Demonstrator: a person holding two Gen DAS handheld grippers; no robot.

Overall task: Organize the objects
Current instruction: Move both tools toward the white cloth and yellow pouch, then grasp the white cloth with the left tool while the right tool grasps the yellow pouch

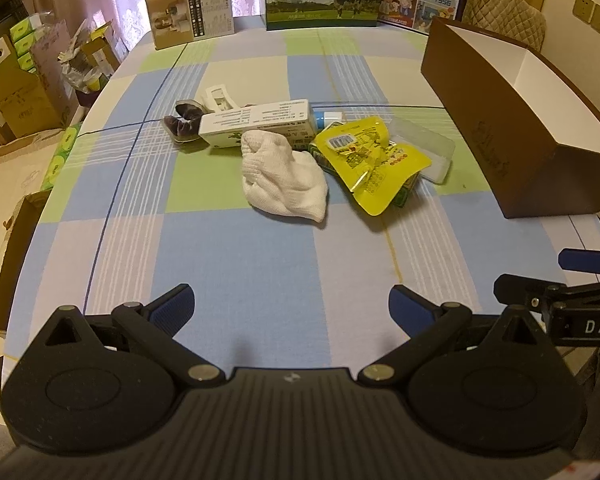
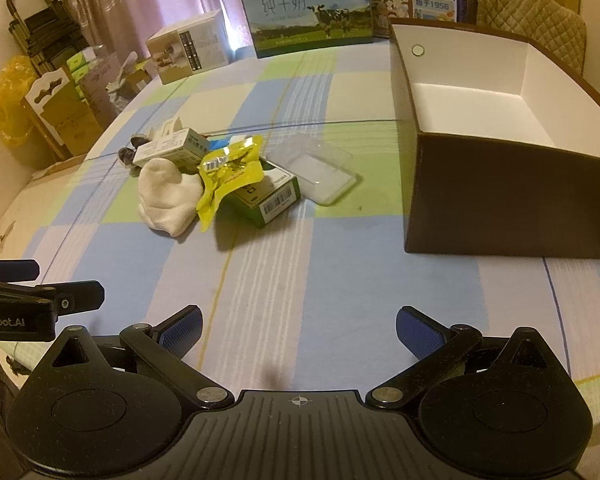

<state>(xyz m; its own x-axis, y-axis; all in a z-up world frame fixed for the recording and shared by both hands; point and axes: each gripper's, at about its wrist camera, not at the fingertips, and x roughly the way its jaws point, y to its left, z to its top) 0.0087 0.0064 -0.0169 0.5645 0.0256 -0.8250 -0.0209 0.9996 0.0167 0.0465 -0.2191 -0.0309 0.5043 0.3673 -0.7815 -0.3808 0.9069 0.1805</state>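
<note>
- My left gripper (image 1: 291, 310) hangs low over the near edge of the table, its blue-padded fingers (image 1: 172, 307) spread wide with nothing between them.
- My right gripper (image 2: 299, 330) sits the same way: jaws wide apart, empty, above the checked tablecloth (image 2: 340, 288).
- Each gripper shows at the edge of the other's view, so the two are side by side and near each other.
- The clutter lies in one heap mid-table, well apart from both grippers.
- In that heap, a white cloth (image 1: 284, 176) is nearest my left side, bunched up and touching a long white carton (image 1: 256, 120) behind it.
- A dark fabric piece (image 1: 184, 118) and a white plastic part (image 1: 218, 98) lie at the carton's far left end.
- A crumpled yellow pouch (image 2: 230, 170) rests partly on a green box (image 2: 272, 196), which shows a barcode label on the end facing me.
- A clear plastic tray (image 2: 320, 172) lies just beside the green box, on its right.
- The brown box (image 2: 512, 200) stands open-topped at the right of the table, white inside, with nothing in the part I can see.
- Milk cartons (image 2: 308, 12) and a small beige box (image 2: 188, 46) stand along the far edge.
</note>
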